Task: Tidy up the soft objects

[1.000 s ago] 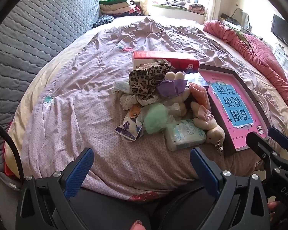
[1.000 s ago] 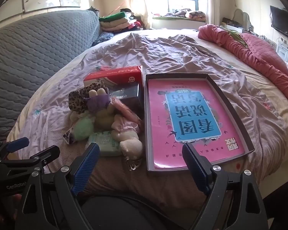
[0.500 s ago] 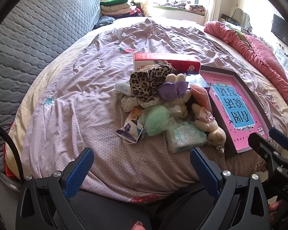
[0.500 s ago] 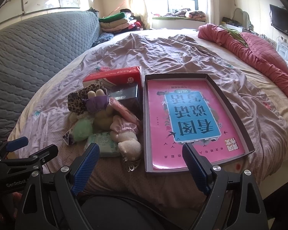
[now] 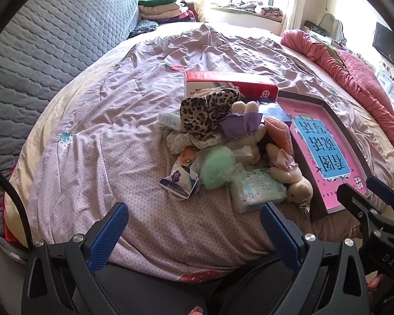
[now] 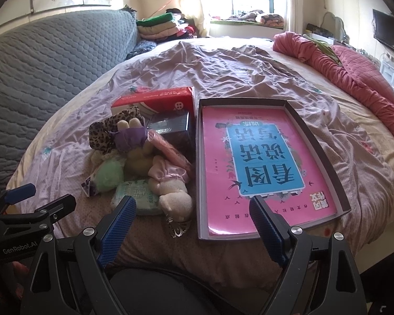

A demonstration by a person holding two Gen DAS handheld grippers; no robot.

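On the lilac bedspread (image 5: 97, 141), a heap of soft objects (image 5: 223, 141) lies just beside a shallow box (image 6: 320, 155) lined with pink print. Behind it sits a red carton (image 6: 157, 99). Left gripper (image 5: 194, 225) and right gripper (image 6: 194, 220) hover empty, fingers spread wide.

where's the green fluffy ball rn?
In the left wrist view the green fluffy ball sits near the pile's front on the bed, between the purple tissue packet to its left and the wet-wipes pack to its right.
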